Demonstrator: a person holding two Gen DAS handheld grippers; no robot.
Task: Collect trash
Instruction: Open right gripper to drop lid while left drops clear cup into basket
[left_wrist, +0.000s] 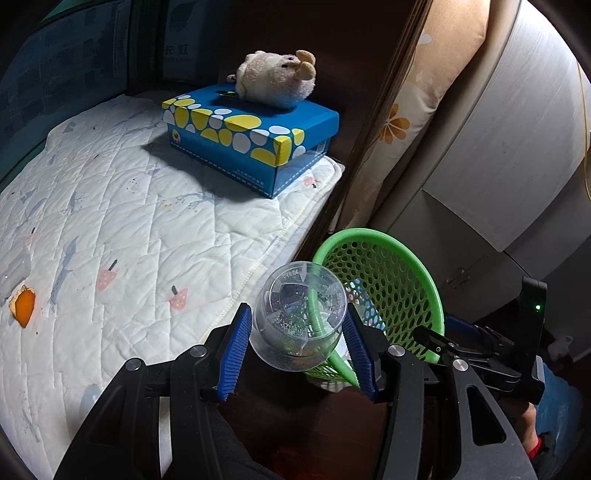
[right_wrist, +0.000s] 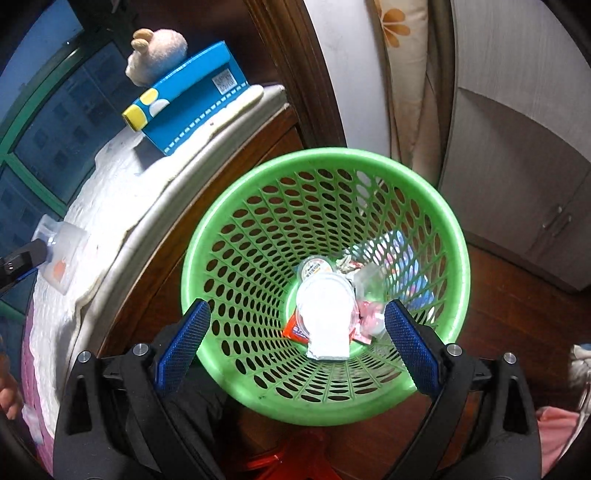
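Note:
My left gripper (left_wrist: 299, 332) is shut on a clear plastic cup (left_wrist: 295, 314), held sideways with its base toward the camera, beside the bed edge and just left of the green mesh trash basket (left_wrist: 402, 266). In the right wrist view that cup (right_wrist: 61, 254) shows at the far left over the quilt. My right gripper (right_wrist: 295, 332) is open and empty, directly above the basket (right_wrist: 439, 206). The basket holds a white lidded container (right_wrist: 325, 306), a small foil-lidded cup (right_wrist: 314, 266) and wrappers (right_wrist: 369, 321). An orange peel (left_wrist: 23, 306) lies on the quilt at the left.
A white quilted mattress (left_wrist: 122, 229) fills the left. A blue dotted shoe box (left_wrist: 251, 136) with a plush toy (left_wrist: 277, 79) on it sits at the far end. A grey cabinet (right_wrist: 517, 166) and a floral curtain (left_wrist: 424, 110) stand behind the basket on the wood floor.

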